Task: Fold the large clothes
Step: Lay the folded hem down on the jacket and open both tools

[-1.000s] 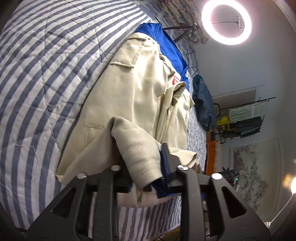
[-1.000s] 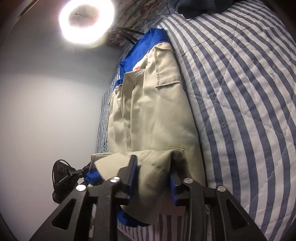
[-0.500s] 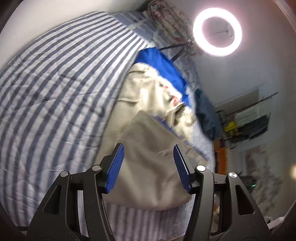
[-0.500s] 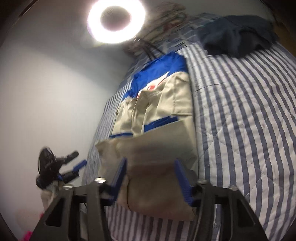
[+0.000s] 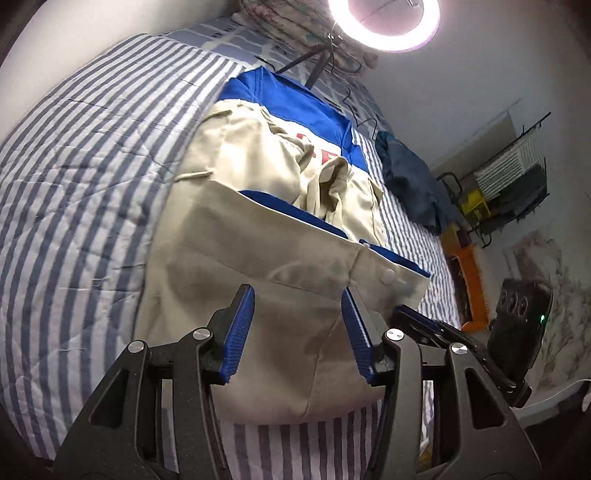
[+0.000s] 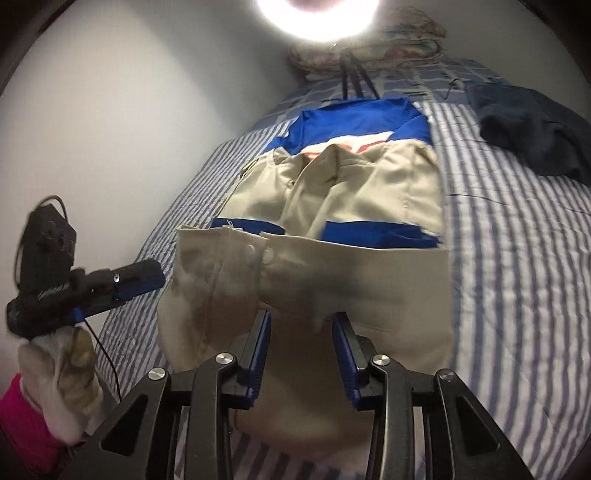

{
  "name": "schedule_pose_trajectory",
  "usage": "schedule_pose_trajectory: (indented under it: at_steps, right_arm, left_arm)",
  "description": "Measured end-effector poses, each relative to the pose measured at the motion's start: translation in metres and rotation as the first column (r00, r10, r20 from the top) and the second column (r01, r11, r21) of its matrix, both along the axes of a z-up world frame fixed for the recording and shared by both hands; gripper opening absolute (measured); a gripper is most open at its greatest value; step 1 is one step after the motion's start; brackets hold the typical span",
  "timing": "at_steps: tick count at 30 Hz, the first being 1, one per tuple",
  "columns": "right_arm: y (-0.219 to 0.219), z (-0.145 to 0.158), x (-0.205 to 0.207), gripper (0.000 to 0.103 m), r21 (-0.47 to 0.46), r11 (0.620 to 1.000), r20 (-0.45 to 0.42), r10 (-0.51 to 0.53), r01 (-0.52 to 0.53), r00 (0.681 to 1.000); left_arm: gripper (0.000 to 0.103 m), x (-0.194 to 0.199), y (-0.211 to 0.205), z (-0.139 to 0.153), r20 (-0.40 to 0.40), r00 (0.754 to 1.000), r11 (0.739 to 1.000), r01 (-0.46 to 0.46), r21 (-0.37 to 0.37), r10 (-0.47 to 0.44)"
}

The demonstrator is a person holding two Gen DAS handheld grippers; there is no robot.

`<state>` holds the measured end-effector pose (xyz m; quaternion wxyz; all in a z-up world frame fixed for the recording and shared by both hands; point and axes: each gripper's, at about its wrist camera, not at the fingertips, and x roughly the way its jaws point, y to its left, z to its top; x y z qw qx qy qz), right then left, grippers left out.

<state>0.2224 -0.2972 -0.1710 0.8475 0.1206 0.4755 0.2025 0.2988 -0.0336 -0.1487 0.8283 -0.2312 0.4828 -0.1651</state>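
the tan jacket (image 5: 258,236) with blue trim lies folded on the striped bed (image 5: 85,177), just in front of and under both grippers, and no jaws pinch it. the left gripper (image 5: 297,325) has its jaws apart after closing in a little, and the right gripper (image 6: 301,347) has its jaws apart too after closing in some, with the cloth lying loose below each gap. a dark blue cloth (image 6: 535,129) sits farther off on the bed, a ring light (image 5: 384,22) glows by the grey wall, and a gloved hand (image 6: 62,387) with a pink sleeve holds the left gripper.
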Motion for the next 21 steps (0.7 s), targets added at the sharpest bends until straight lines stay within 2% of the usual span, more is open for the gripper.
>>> schedule_pose_trajectory:
  at_steps: [2, 5, 6, 8, 9, 12, 13, 14, 15, 16, 21]
  right_arm:
    - [0.012, -0.007, 0.011, 0.037, -0.011, 1.000, -0.008, 0.008, -0.008, 1.000]
    - [0.030, -0.019, 0.028, 0.037, -0.062, 0.998, -0.017, 0.025, -0.026, 1.000]
    - [0.034, -0.026, 0.035, 0.034, -0.089, 0.996, -0.025, 0.027, -0.029, 0.999]
    - [0.037, -0.037, 0.043, 0.034, -0.115, 0.993, -0.050, 0.032, -0.038, 0.998]
    - [0.036, -0.038, 0.045, 0.034, -0.103, 0.994, -0.052, 0.025, -0.031, 0.998]
    - [0.022, -0.026, 0.042, 0.038, 0.013, 1.000, -0.063, 0.004, -0.003, 0.998]
    - [0.012, -0.018, 0.037, 0.042, 0.062, 0.998, -0.053, -0.008, 0.011, 0.999]
    - [0.005, -0.012, 0.034, 0.047, 0.085, 0.996, -0.041, -0.024, 0.028, 0.999]
    - [-0.008, -0.005, 0.029, 0.055, 0.103, 0.993, -0.023, -0.054, 0.056, 0.998]
    - [-0.022, 0.001, 0.023, 0.058, 0.116, 0.989, -0.010, -0.087, 0.087, 0.996]
    - [-0.082, -0.008, 0.014, 0.058, 0.179, 0.954, -0.069, -0.231, 0.240, 0.970]
  left_arm:
    - [0.050, 0.006, -0.002, -0.007, -0.014, 1.000, 0.999, -0.022, 0.027, 0.023]
    - [0.050, 0.018, 0.002, -0.021, -0.036, 0.997, 0.990, -0.060, 0.125, 0.065]
    - [0.047, 0.025, 0.005, -0.032, -0.067, 0.995, 0.986, -0.064, 0.154, 0.075]
    - [0.031, 0.032, 0.015, -0.046, -0.112, 0.990, 0.984, -0.069, 0.163, 0.088]
    - [0.027, 0.034, 0.020, -0.048, -0.115, 0.989, 0.988, -0.075, 0.138, 0.091]
    - [0.027, 0.028, 0.049, -0.033, -0.091, 0.986, 0.990, -0.135, 0.046, 0.139]
    - [0.030, 0.027, 0.059, -0.029, -0.078, 0.984, 0.987, -0.156, 0.027, 0.158]
    - [0.031, 0.026, 0.069, -0.027, -0.076, 0.982, 0.985, -0.172, -0.009, 0.170]
    - [0.033, 0.027, 0.077, -0.027, -0.083, 0.981, 0.983, -0.180, -0.046, 0.176]
    - [0.033, 0.027, 0.085, -0.029, -0.098, 0.978, 0.977, -0.192, -0.089, 0.183]
    - [0.033, 0.032, 0.097, -0.042, -0.146, 0.973, 0.960, -0.206, -0.191, 0.179]
